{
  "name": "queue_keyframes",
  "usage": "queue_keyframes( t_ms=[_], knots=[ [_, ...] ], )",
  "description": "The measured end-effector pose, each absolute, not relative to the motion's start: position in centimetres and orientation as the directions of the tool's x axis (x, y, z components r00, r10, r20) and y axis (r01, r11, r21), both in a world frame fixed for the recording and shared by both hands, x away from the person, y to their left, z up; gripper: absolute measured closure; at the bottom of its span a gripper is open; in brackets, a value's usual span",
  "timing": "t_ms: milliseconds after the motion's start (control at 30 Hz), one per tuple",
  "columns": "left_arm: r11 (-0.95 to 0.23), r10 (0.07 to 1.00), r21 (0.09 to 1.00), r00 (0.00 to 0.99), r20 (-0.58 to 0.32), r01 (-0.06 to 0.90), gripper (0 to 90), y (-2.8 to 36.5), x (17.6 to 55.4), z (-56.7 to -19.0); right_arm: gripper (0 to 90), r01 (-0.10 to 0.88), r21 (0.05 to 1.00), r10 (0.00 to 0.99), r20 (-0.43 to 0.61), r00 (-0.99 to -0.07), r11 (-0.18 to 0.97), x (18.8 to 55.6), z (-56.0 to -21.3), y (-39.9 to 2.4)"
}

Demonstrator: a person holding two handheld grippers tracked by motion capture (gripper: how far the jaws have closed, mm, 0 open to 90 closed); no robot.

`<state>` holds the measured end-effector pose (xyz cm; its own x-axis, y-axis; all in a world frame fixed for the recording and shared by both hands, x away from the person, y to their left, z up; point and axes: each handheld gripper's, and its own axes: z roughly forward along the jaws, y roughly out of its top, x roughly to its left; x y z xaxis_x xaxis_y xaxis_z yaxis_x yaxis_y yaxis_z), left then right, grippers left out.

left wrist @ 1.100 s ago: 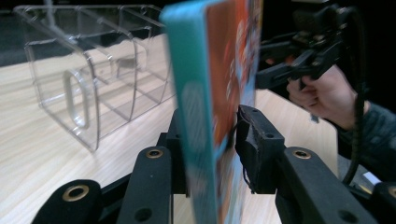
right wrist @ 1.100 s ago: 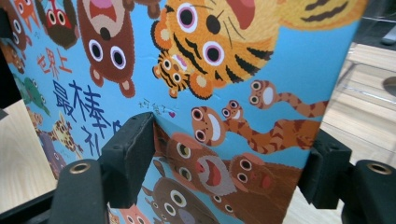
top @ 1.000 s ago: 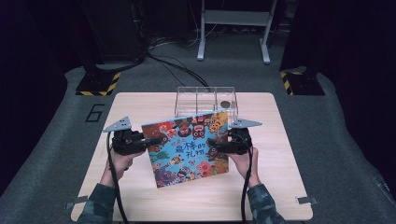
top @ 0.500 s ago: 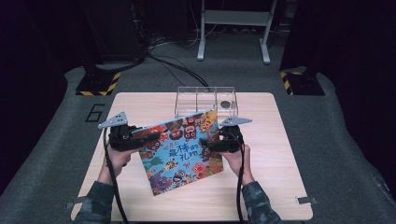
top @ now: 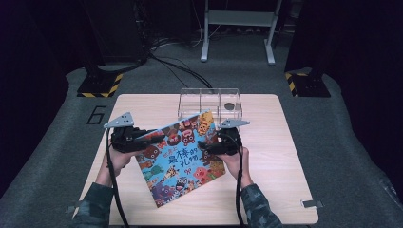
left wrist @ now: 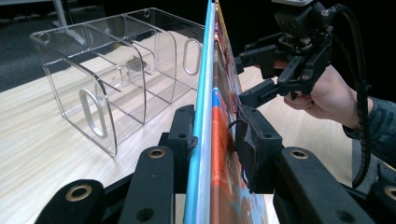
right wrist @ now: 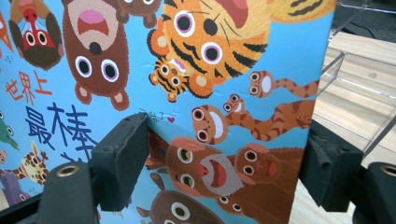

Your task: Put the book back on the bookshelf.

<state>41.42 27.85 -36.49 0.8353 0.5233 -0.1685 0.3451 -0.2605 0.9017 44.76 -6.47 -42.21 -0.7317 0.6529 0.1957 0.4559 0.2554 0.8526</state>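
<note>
A picture book [top: 180, 161] with a blue cover full of cartoon animals is held tilted above the table. My left gripper [top: 152, 140] grips its left edge. In the left gripper view the book [left wrist: 219, 84] runs edge-on between my pads, which press on both covers; these jaws [left wrist: 217, 135] have just been closing. My right gripper [top: 204, 147] sits against the front cover near the right edge. Its jaws [right wrist: 224, 158] have just been opening and stand wide, one pad before the cover [right wrist: 187, 70], the other past the book's edge. From the left gripper view, the right gripper [left wrist: 254, 77] pinches nothing.
A clear acrylic organizer [top: 209, 102] with three compartments stands just behind the book, a small dark round thing [top: 229, 106] in its right compartment. The wooden table [top: 280, 156] lies beneath. Cables and stand legs lie on the floor beyond.
The book has swung round, its lower corner coming nearer the person and its cover facing up more. The right gripper has shifted a little to the left. The left hand has hardly moved.
</note>
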Motion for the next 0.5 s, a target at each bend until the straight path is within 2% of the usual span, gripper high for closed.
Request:
queue_keyframes(
  t_ms=[200,500],
  knots=[
    [-0.335,0.483,0.877,0.862,-0.155,0.345,69.6,27.72,41.22,-35.68,22.6,0.435,0.869,0.644,0.195,-0.739,0.236,44.61,-42.3,-6.53],
    [-0.302,0.475,0.876,0.856,-0.204,0.376,74.2,28.0,41.2,-35.51,21.8,0.432,0.871,0.643,0.197,-0.74,0.231,44.56,-42.1,-6.31]
  ],
)
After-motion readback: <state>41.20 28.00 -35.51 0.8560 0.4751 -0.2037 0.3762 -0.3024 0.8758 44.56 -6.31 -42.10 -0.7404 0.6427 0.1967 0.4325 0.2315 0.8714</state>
